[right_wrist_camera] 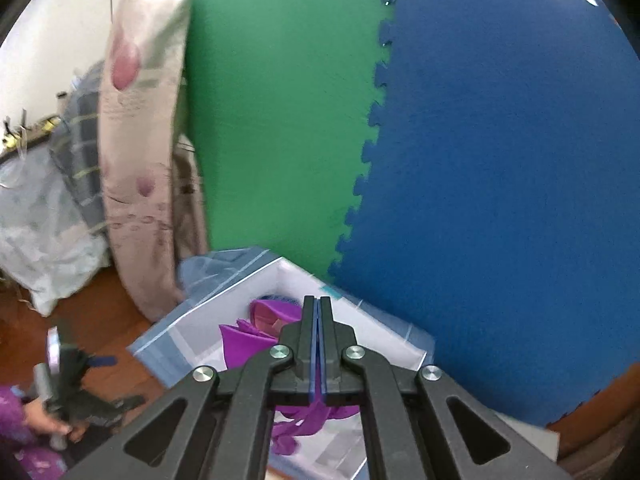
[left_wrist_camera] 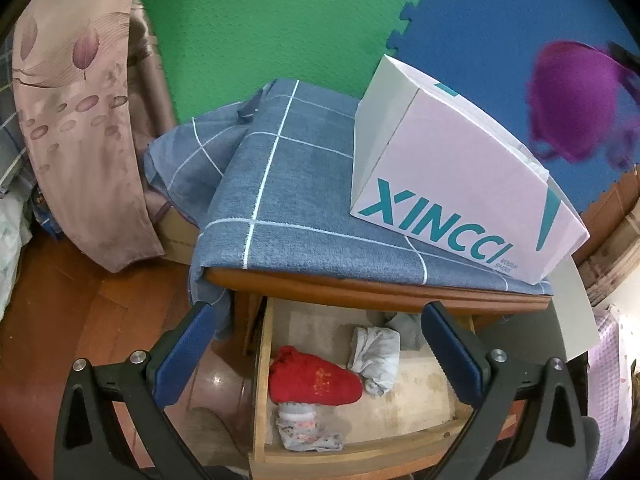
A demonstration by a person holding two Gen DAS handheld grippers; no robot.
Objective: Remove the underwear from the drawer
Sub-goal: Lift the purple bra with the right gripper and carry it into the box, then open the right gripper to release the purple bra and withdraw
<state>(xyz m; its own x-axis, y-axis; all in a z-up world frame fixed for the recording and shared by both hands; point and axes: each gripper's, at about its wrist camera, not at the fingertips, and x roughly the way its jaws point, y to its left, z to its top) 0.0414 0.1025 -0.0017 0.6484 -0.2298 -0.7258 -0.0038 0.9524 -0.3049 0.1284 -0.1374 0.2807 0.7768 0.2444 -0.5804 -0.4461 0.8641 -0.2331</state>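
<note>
The green and blue foam puzzle mats (left_wrist_camera: 280, 20) stand as a backdrop at twelve o'clock in both views. Below them, the wooden nightstand (left_wrist_camera: 360, 286) serves as my table, draped in a blue checked cloth (left_wrist_camera: 288, 184), presumably to protect its top. On that cloth, at two o'clock in the left view, sits the white cardboard shoe box (left_wrist_camera: 460, 184), printed "XINCCI" in teal, with small lettering beneath that I can't read for sure. In the right view the box is open and lies right under the claw, so I judge it is where the garment goes.

The open wooden drawer (left_wrist_camera: 262, 380) sits at six o'clock, pulled out so I can reach inside. It holds a red fabric bundle (left_wrist_camera: 316, 380) with faint gold characters I cannot make out, a grey rolled garment (left_wrist_camera: 376, 354) and a pale patterned piece (left_wrist_camera: 304, 432).

My right claw (right_wrist_camera: 319, 344) is clenched on the purple underwear (left_wrist_camera: 576, 100), which hangs clear of the drawer, at two o'clock in the left view. My left claw (left_wrist_camera: 320, 352) is released and empty, hovering above the drawer.
</note>
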